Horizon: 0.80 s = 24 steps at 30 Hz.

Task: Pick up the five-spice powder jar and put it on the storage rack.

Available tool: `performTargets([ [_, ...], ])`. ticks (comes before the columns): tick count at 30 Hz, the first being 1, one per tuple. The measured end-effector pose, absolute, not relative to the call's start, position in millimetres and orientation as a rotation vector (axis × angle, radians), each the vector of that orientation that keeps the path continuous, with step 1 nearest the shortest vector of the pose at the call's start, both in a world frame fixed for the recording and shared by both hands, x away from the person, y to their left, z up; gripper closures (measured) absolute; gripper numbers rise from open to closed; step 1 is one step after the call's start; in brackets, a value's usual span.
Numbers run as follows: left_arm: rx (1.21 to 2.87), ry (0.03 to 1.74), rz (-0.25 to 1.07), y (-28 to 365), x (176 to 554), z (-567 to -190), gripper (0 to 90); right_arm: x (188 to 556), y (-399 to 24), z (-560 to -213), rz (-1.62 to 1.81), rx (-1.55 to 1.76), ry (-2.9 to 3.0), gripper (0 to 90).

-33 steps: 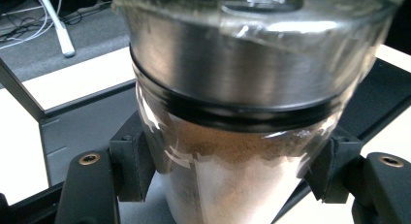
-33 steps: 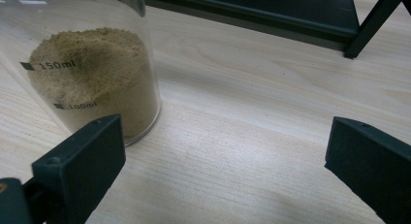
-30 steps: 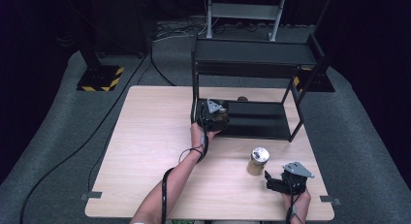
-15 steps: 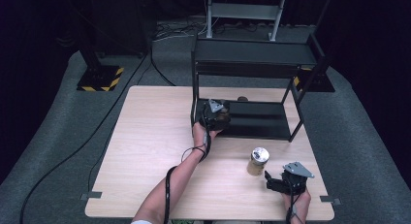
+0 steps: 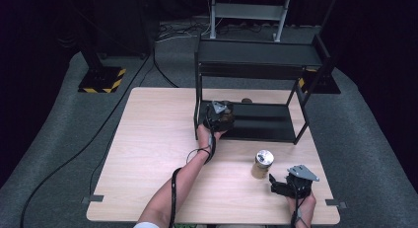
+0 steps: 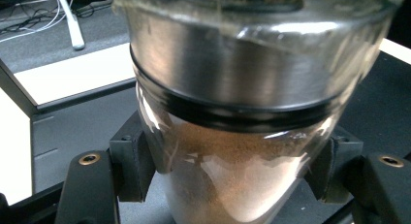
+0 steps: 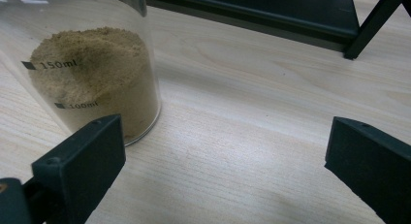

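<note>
Wood table (image 5: 148, 154) holds a black rack (image 5: 256, 124) at its far side. Left gripper (image 6: 228, 180) pinches a glass jar (image 6: 232, 136) of brown powder between its two pads, over the rack's bottom shelf. Right gripper (image 7: 223, 170) has its jaws spread wide with bare table between them. Just past its left jaw stands a second jar (image 7: 92, 73) of tan powder.

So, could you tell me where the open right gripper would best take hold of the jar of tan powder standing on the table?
Probably around the straight glass wall of the jar, below its metal lid. It stands upright just ahead and left of the right gripper, so a level approach from that side should let the open jaws straddle it.
</note>
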<state>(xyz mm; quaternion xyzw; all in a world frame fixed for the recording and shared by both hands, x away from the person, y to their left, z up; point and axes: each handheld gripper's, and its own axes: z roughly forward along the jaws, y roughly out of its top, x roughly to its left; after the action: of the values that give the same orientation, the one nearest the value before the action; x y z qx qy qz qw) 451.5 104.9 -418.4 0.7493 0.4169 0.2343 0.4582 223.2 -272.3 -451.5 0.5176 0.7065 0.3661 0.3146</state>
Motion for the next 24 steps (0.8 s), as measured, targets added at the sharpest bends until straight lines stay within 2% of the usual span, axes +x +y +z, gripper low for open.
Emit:
performTargets([
  [24, 1.849, 1.085, 0.586, 94.3, 459.3, -434.6, 31.4, 222.5, -272.4, -452.0, 0.968, 1.360, 1.859, 0.0],
])
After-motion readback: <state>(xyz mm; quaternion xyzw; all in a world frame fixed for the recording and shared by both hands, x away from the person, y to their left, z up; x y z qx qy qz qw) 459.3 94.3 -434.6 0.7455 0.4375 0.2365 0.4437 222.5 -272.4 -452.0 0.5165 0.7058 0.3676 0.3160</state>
